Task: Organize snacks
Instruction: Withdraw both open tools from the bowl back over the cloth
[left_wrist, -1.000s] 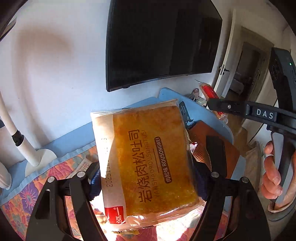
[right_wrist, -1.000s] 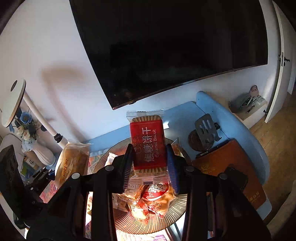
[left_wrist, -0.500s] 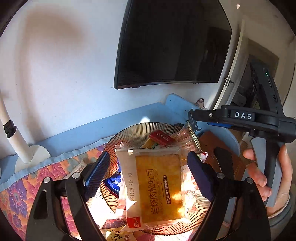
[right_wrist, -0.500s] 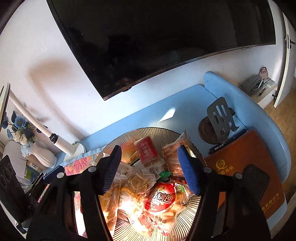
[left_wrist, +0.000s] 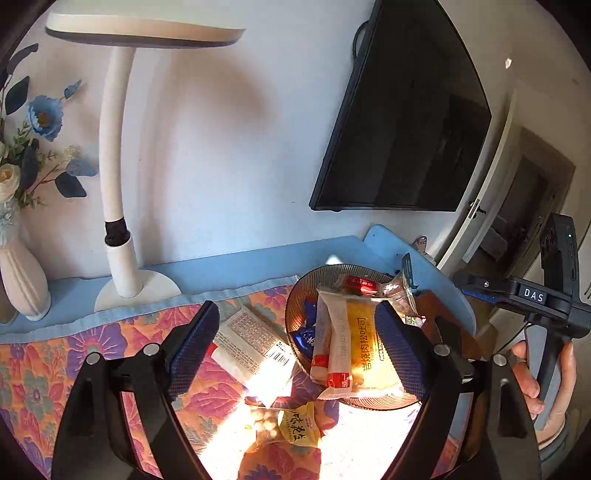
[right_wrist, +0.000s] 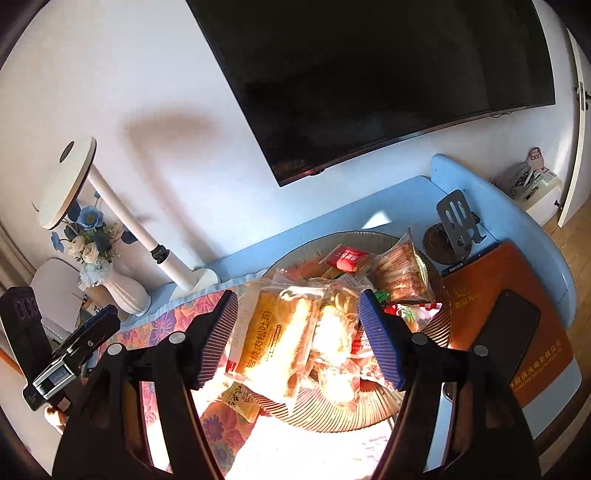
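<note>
Floral cloth (left_wrist: 110, 354) beside snack plate (right_wrist: 354, 413) near desk edge, left tool (left_wrist: 295, 347) open and empty, right tool (right_wrist: 299, 339) opening, empty.

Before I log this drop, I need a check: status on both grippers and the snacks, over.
Left gripper open, empty. Right gripper opening, nothing held. Toast packet in ribbed plate. White packet and peanut packet on the floral cloth.

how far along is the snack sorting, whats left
Done: the ribbed brown glass plate holds a heap, with the yellow toast packet and red biscuit packet on it. In hand: nothing; left tongs open, right tongs opening, empty. Left: the white labelled packet and yellow peanut packet lie on the floral cloth.
</note>
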